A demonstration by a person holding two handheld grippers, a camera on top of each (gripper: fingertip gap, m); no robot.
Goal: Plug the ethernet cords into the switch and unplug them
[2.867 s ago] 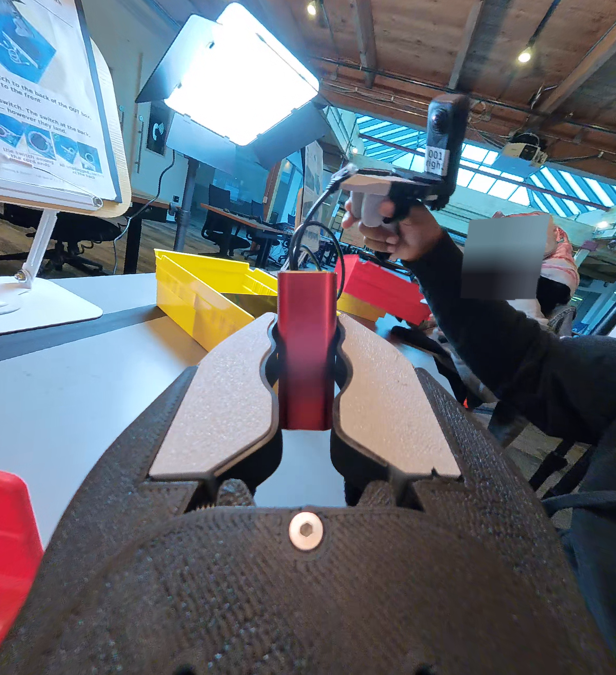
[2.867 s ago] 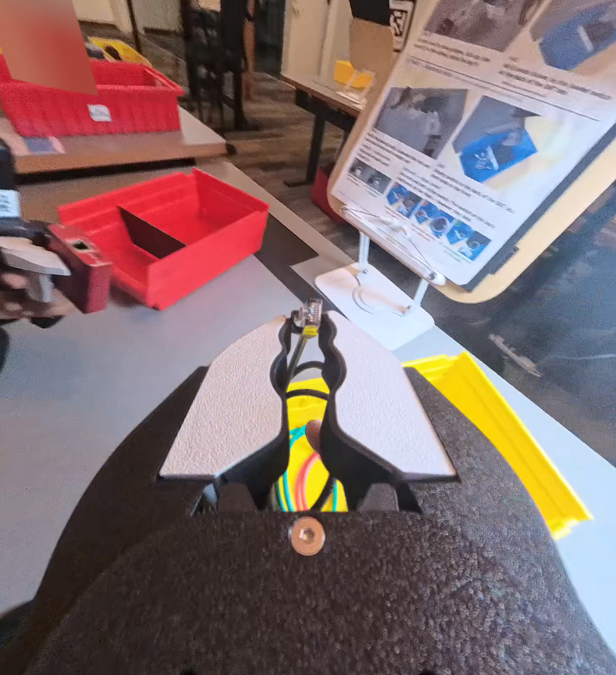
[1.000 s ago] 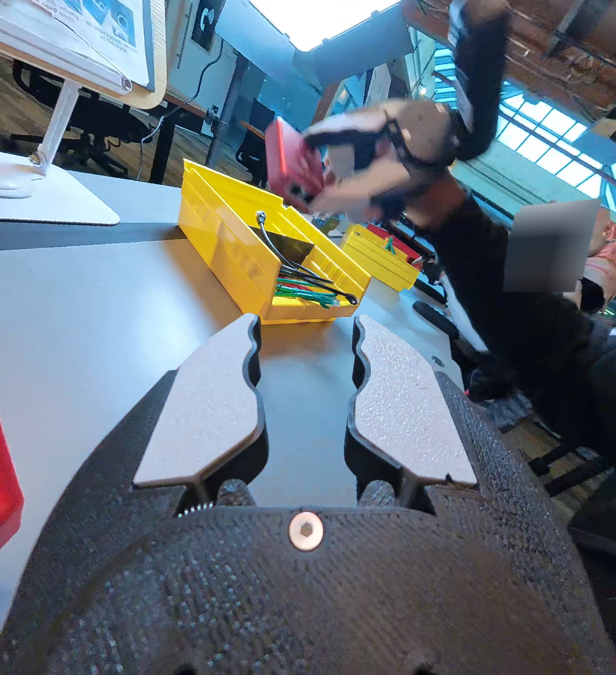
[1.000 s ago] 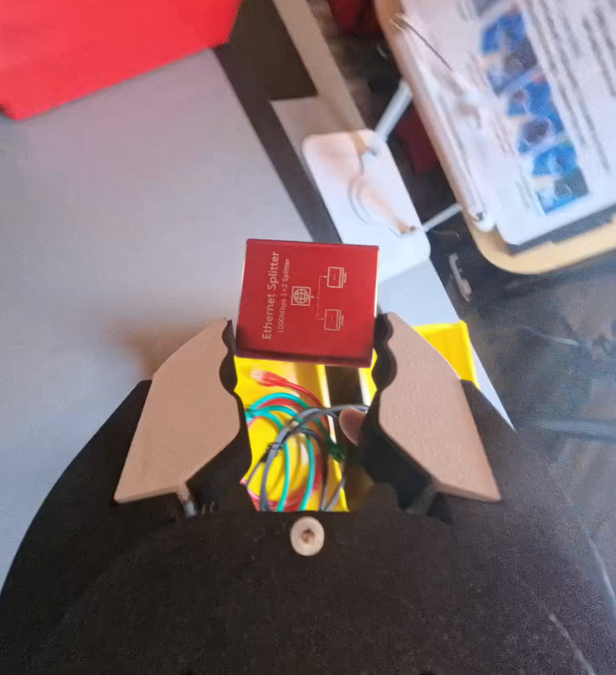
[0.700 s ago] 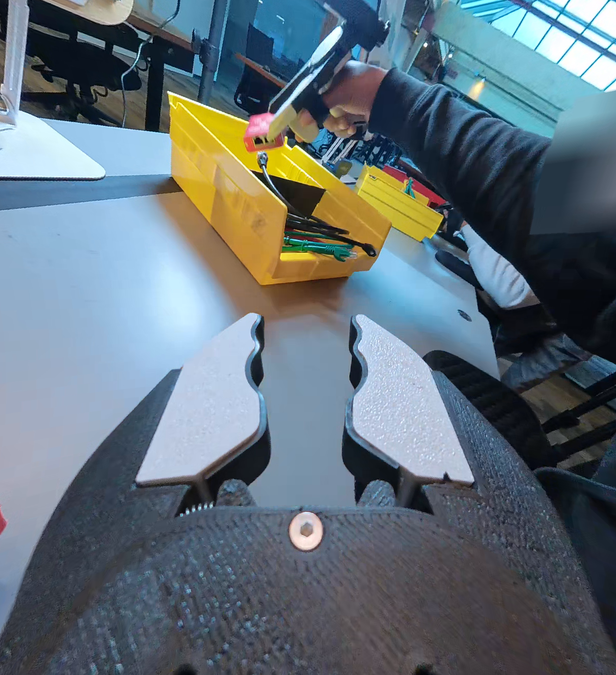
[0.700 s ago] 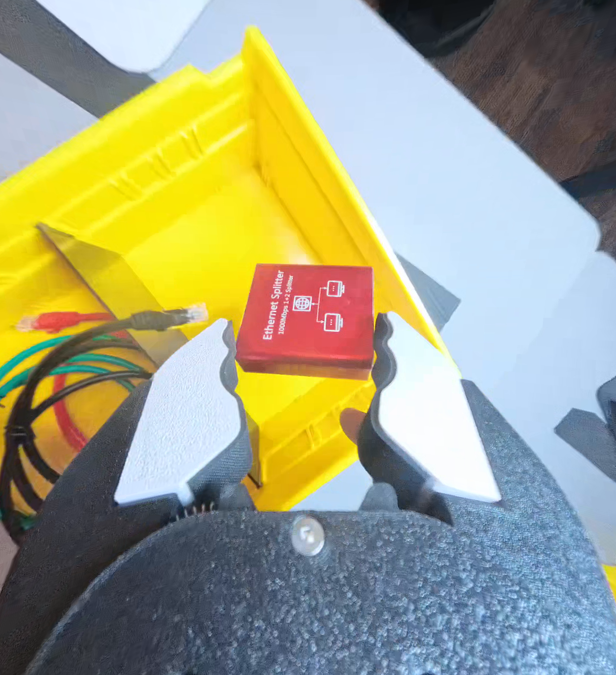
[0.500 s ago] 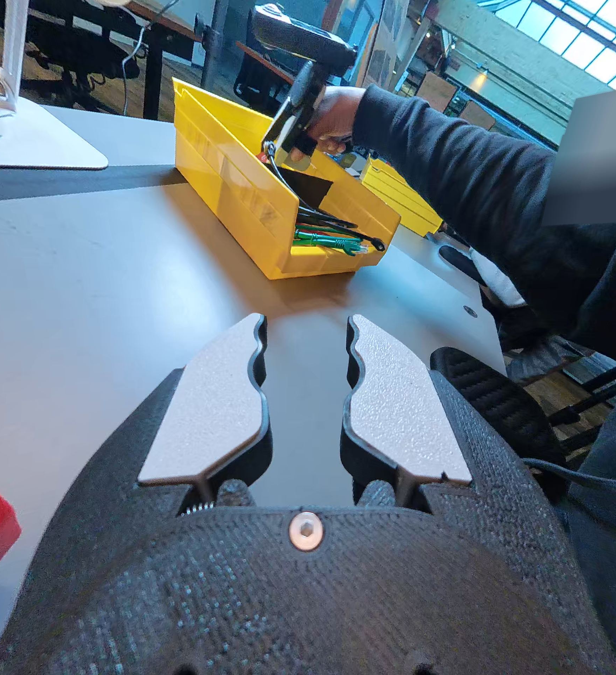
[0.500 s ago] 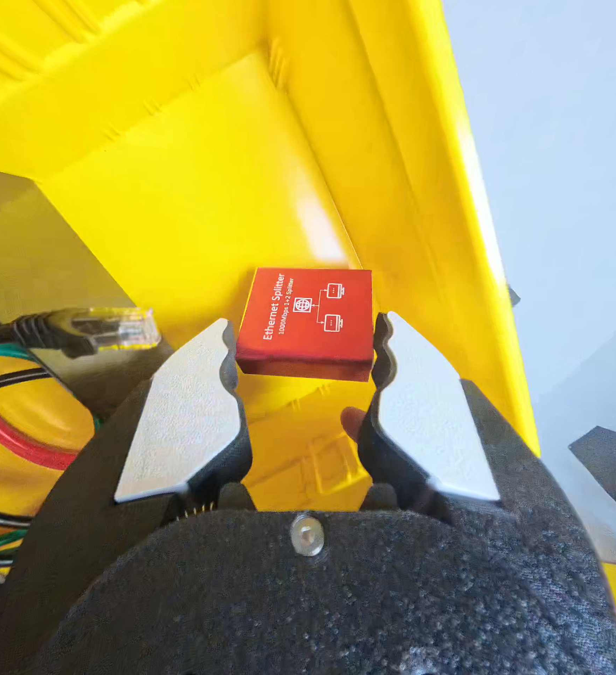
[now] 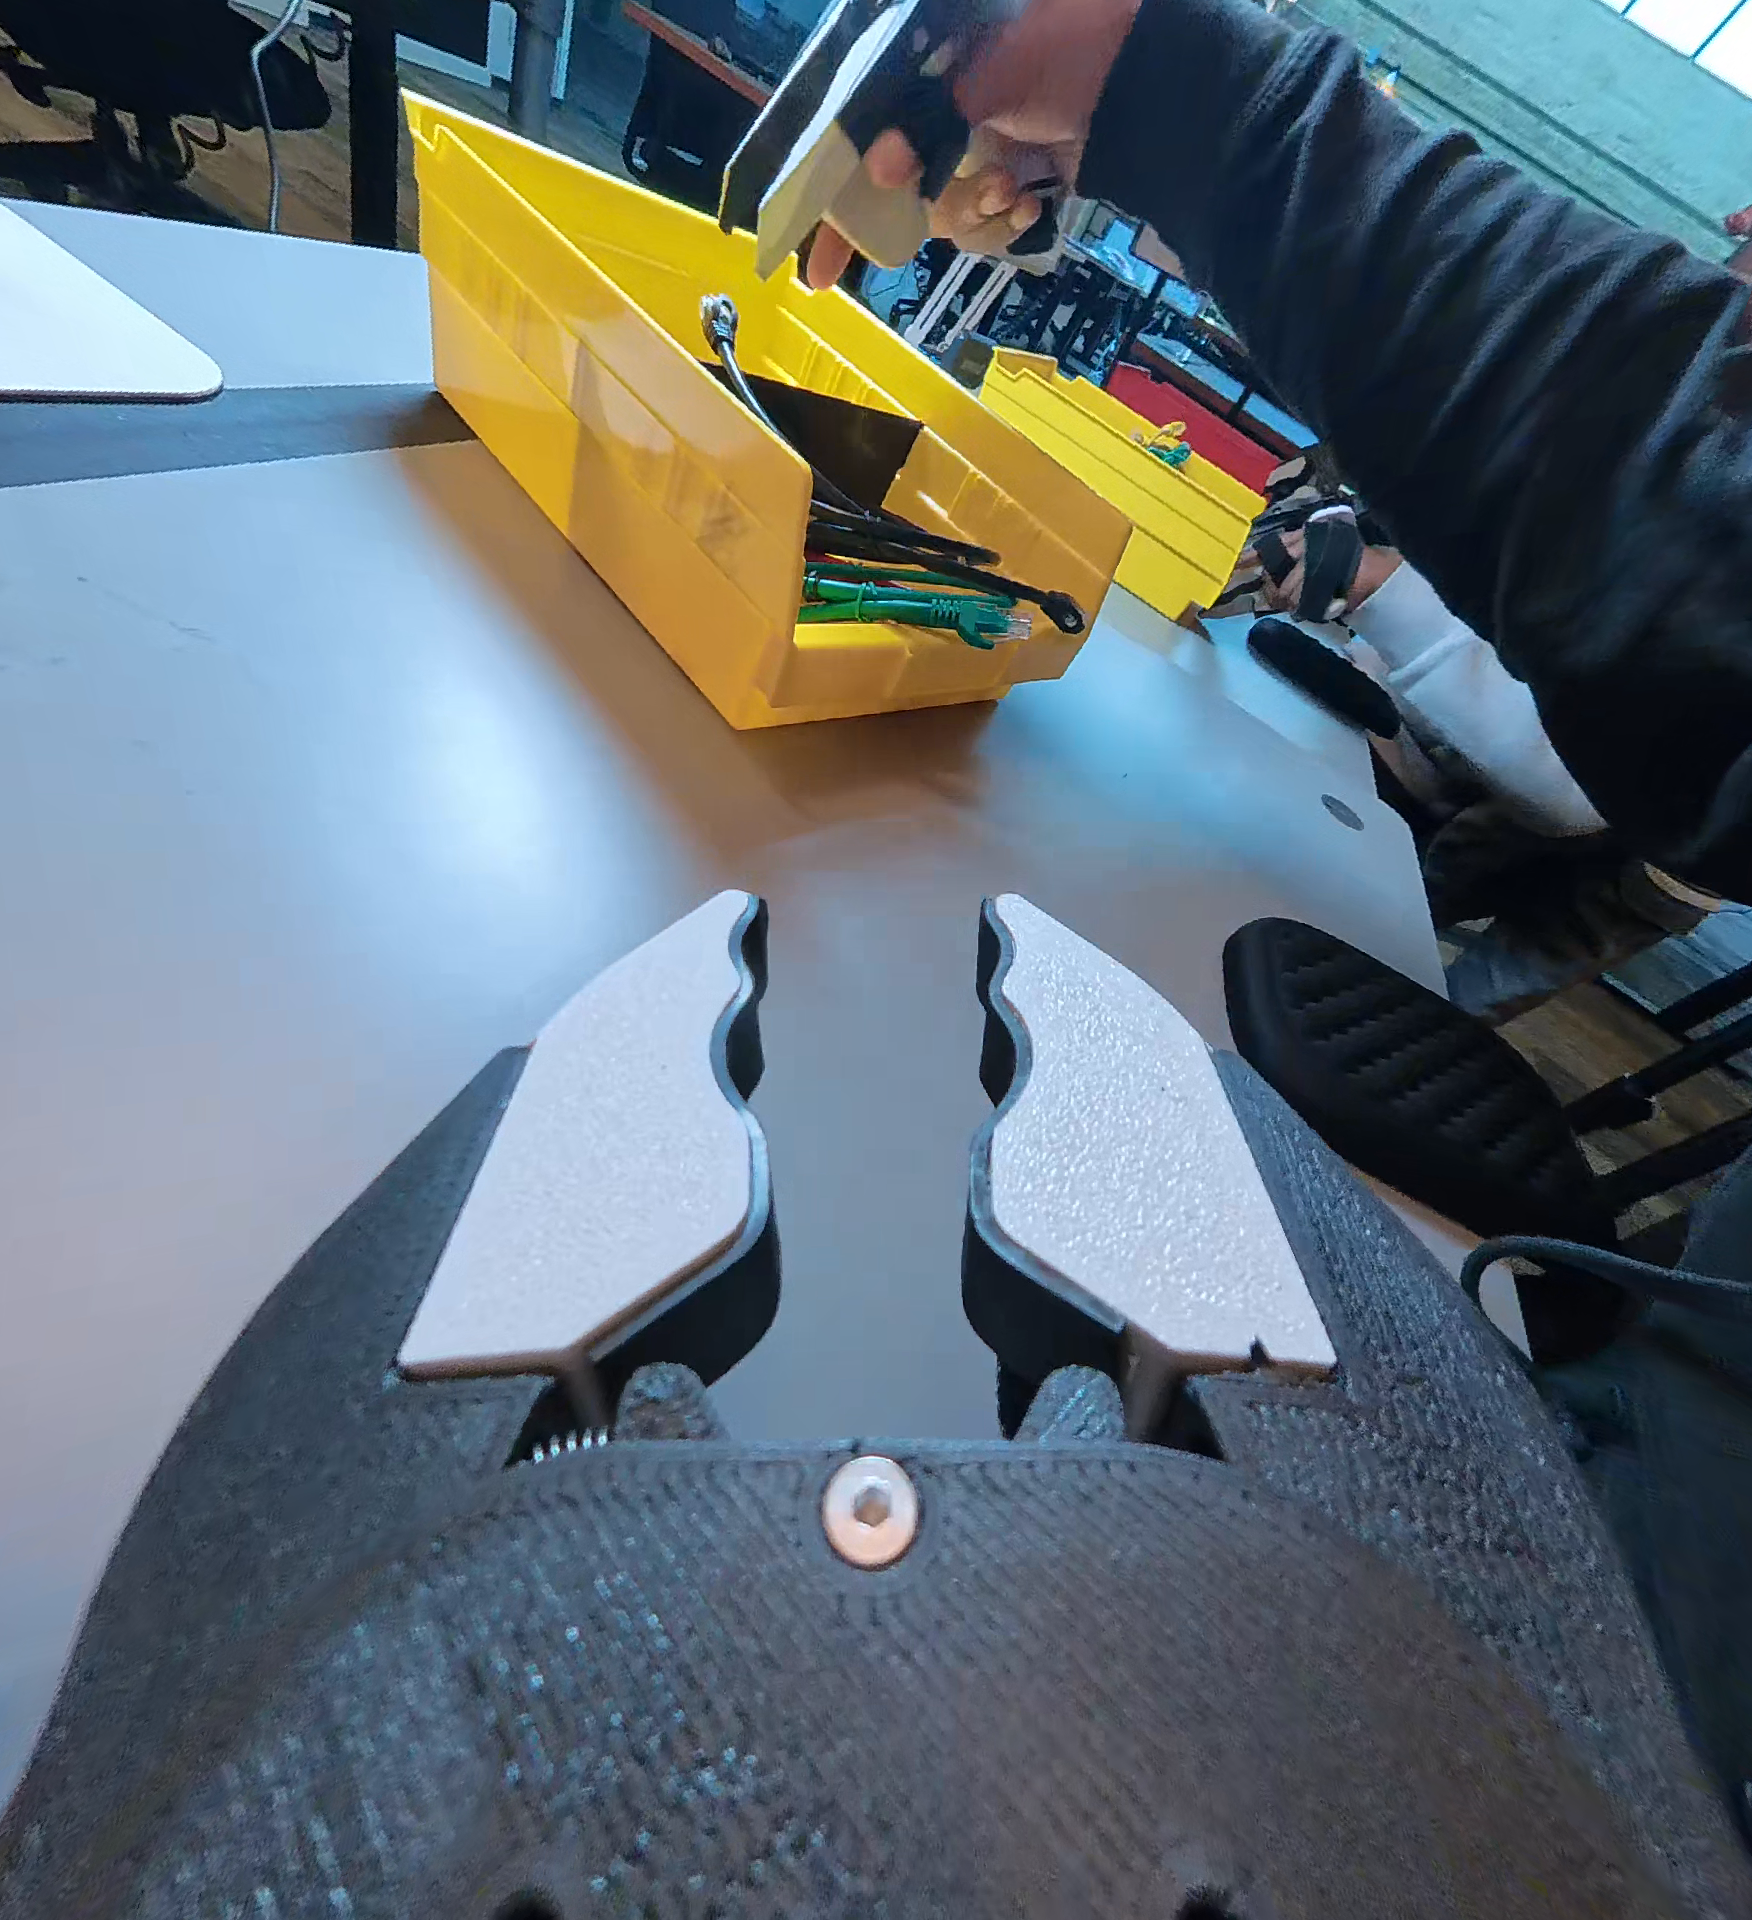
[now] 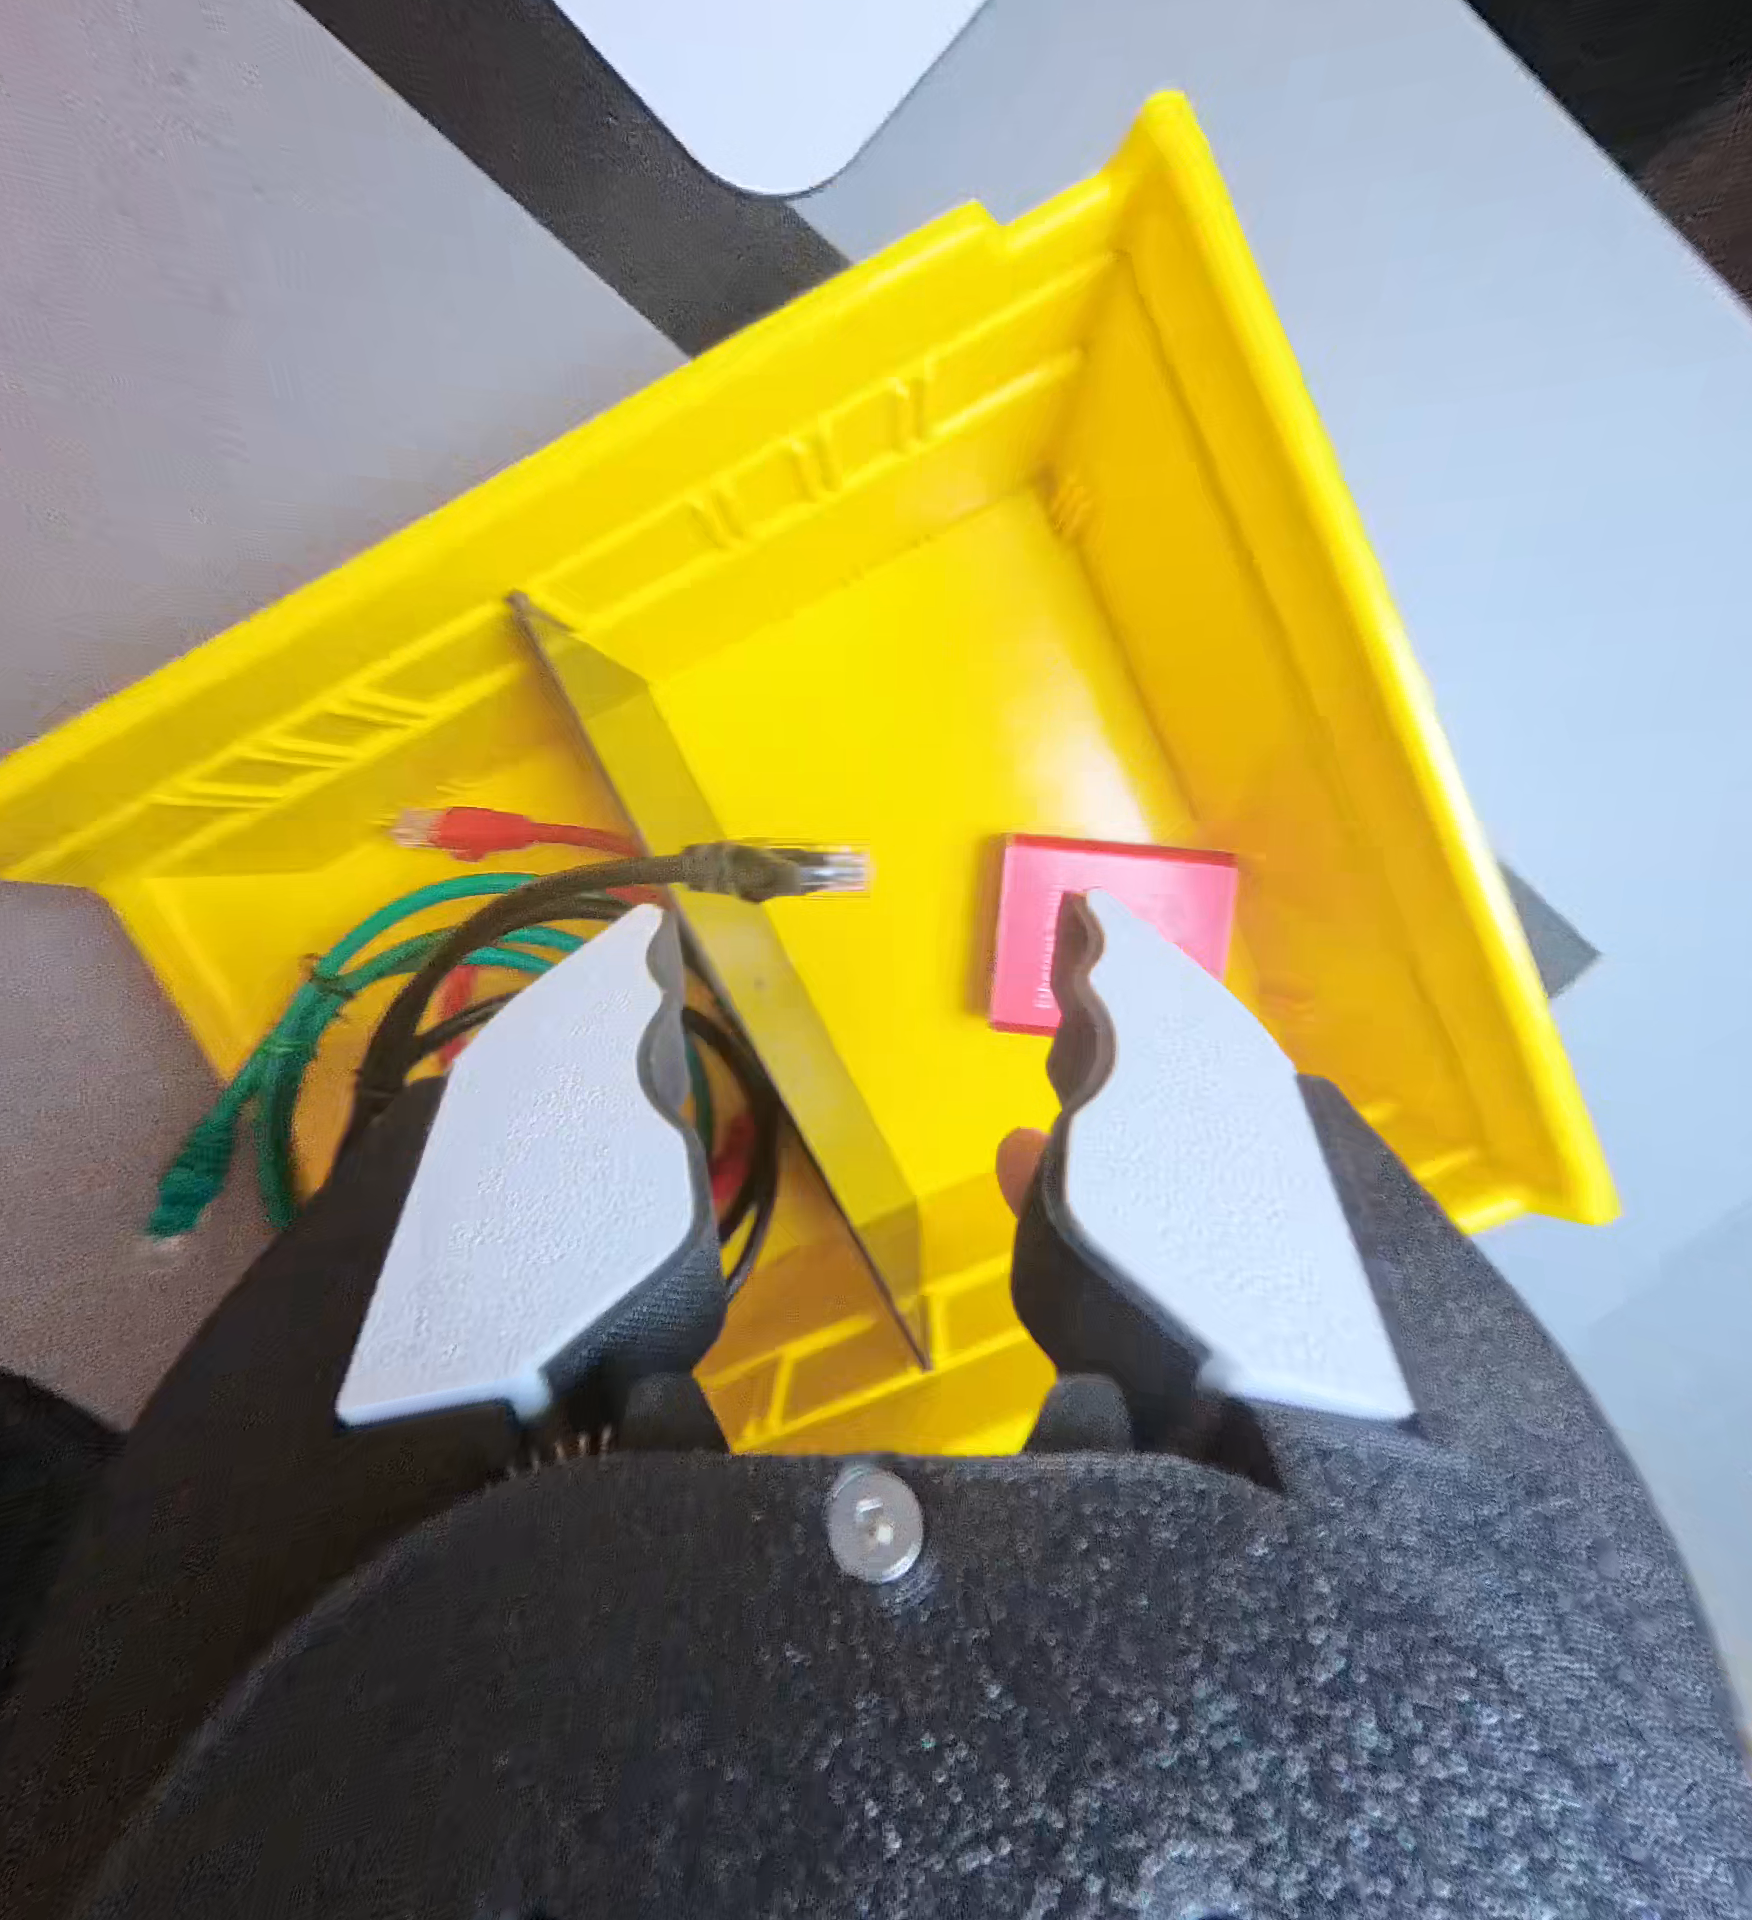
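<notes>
The right gripper (image 10: 867,914) hangs over the yellow bin (image 10: 851,499), jaws wide apart and empty. The red switch (image 10: 1111,894) lies flat in the bin's compartment at one o'clock, cords (image 10: 498,914) at ten. The left gripper (image 9: 867,914) gapes empty above the table (image 9: 280,727).

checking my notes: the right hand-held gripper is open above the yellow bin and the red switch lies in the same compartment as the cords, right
Not quite. In the right wrist view the red switch lies alone in the compartment on the far side of the divider from the cords, though the black cord's plug pokes over it. The rest holds: the right hand-held gripper is open above the yellow bin.
</notes>
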